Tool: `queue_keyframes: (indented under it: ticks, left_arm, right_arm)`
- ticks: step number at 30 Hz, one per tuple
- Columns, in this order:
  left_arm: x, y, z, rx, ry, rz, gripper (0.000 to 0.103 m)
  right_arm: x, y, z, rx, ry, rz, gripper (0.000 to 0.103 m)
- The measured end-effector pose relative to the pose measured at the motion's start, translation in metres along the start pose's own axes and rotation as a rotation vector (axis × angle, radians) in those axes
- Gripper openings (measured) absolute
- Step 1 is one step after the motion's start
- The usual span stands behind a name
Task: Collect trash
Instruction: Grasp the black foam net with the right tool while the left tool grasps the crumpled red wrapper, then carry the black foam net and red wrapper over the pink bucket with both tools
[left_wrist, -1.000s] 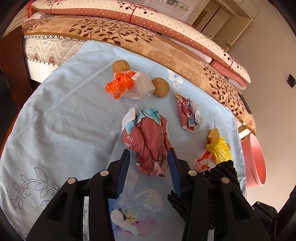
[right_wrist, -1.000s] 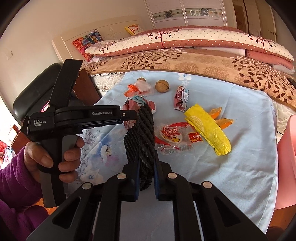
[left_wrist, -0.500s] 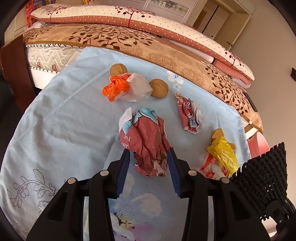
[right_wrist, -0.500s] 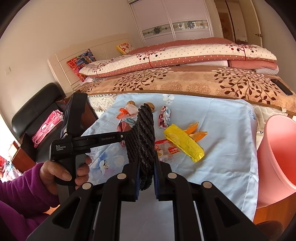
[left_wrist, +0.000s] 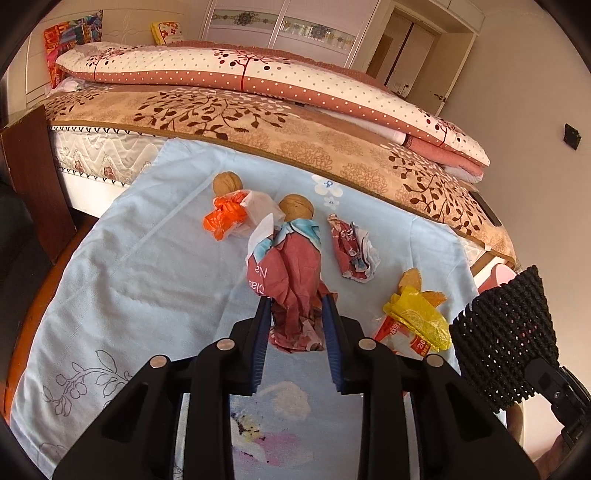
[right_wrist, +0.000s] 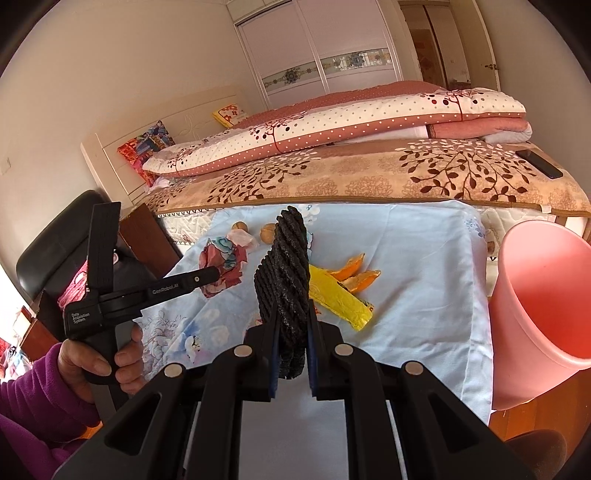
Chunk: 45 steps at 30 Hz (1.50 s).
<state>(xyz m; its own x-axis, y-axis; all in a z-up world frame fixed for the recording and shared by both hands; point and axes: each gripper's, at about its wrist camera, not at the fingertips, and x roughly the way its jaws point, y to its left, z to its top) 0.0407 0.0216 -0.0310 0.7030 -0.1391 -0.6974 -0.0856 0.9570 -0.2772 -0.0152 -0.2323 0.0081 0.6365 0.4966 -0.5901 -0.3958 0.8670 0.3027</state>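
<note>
First piece of trash gripped, the rest yet to gather.

The left gripper has just been closing its fingers, which now pinch the crumpled red-and-blue paper wrapper; the right gripper is clenched on a black woven mesh basket. The pink plastic bin looks empty. Beyond the wrapper on the pale blue cloth-covered bench lie a smaller crumpled wrapper, a yellow packet, orange peel, an orange-and-clear bag and two walnuts. Farther back, a quilted bed and wardrobe.
</note>
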Motion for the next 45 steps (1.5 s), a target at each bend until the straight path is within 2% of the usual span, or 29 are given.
queue_keyframes:
  ticks: [11,19,33,45]
  left_arm:
    - [-0.031,-0.049,0.008,0.116,-0.096,-0.08,0.028]
    - [-0.035,-0.094,0.01,0.199,-0.118,-0.156,0.028]
    - [-0.018,-0.185,-0.001,0.34,-0.104,-0.295,0.028]
    - [0.006,-0.253,-0.019,0.456,-0.063,-0.369,0.028]
  right_arm:
    - [-0.019,-0.031,0.004,0.077,-0.073,-0.069,0.011]
    - [-0.039,-0.061,0.005,0.13,-0.136,-0.159,0.011]
    - [-0.079,-0.123,0.001,0.257,-0.237,-0.306,0.011]
    - [-0.093,-0.166,-0.01,0.328,-0.27,-0.417,0.011]
